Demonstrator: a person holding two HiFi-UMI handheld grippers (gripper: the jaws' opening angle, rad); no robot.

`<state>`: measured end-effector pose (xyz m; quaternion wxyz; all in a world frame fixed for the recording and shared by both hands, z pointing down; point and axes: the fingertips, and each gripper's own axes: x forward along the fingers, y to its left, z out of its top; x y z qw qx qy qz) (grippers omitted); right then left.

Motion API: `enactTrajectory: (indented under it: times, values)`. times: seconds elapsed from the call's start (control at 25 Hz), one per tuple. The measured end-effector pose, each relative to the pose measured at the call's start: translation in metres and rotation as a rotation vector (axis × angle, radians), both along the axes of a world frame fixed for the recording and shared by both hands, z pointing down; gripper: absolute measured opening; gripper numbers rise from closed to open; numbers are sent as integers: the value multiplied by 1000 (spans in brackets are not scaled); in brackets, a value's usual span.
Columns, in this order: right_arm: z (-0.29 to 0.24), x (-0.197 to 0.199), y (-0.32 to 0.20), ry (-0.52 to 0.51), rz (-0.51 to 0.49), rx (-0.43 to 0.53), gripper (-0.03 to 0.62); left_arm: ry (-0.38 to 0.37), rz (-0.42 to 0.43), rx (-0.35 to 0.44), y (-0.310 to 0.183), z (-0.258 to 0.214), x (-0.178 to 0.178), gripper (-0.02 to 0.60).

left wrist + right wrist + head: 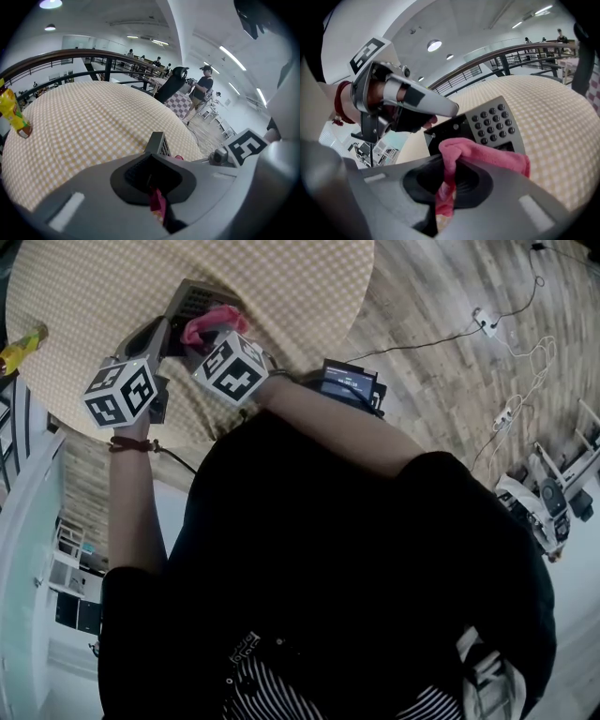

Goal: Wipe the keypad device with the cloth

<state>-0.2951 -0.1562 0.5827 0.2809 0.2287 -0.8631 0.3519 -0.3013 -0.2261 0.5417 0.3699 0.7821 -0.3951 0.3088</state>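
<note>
The keypad device (487,124) is a dark grey box with rows of round black buttons. It sits tilted over the yellow-checked table (281,296) at the upper left of the head view, its left edge clamped in the left gripper (152,180). The pink cloth (487,157) is bunched and pinched in the right gripper (445,185), and lies across the device's near edge just below the buttons.

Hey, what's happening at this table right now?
A person is working with two handheld grippers over a round checked table. The left gripper has its jaws shut on an edge of the keypad device, holding it. The right gripper grips a pink cloth, which lies against the device beside its keys.
</note>
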Motion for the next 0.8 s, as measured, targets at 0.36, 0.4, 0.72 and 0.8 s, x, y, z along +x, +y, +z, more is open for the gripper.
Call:
enactTrajectory:
  times: [0.36, 0.4, 0.72, 0.8]
  values:
    - [28, 11, 15, 88, -13, -140, 31, -11, 4, 10, -1, 3, -3, 3]
    - [24, 10, 12, 95, -11, -148, 31, -12, 5, 10, -1, 3, -3, 3]
    - [-34, -27, -18, -6, -71, 24, 31, -29, 0, 24, 0, 0, -2, 3]
    - [-33, -25, -15, -17, -59, 37, 31, -32, 5, 30, 2, -1, -2, 3]
